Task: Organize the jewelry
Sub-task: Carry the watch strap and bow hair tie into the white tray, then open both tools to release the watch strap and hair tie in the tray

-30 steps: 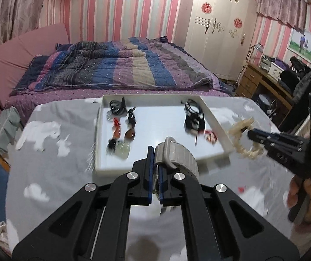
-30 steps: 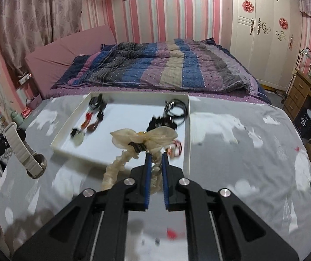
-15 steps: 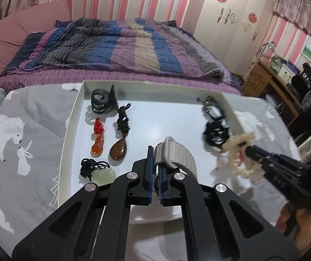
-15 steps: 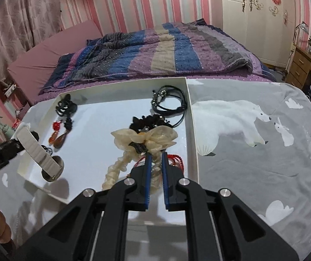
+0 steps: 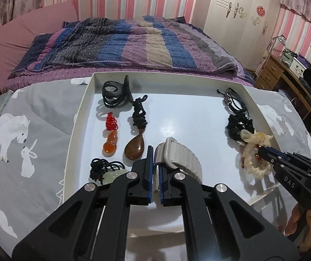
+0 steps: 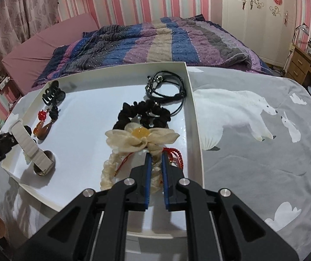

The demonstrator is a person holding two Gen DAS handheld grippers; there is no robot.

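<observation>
Gripping a beige watch band (image 5: 178, 157), the left gripper (image 5: 154, 169) is holding its fingers clamped together on the strap, above the near part of the white tray (image 5: 79, 113). The right gripper (image 6: 155, 169) is pinching a cream bow scrunchie (image 6: 140, 139) between closed fingers, near the tray's right wall. Pendants (image 5: 133, 148), a black claw clip (image 5: 115, 92), a black scrunchie (image 6: 144, 114) and cords are lying inside the tray, which is sitting on a grey animal-print cloth (image 6: 253, 141).

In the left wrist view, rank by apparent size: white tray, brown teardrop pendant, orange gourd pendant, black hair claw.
1. White tray, by far.
2. Black hair claw.
3. Brown teardrop pendant and orange gourd pendant look about alike; the teardrop is slightly broader, too close to rank.
</observation>
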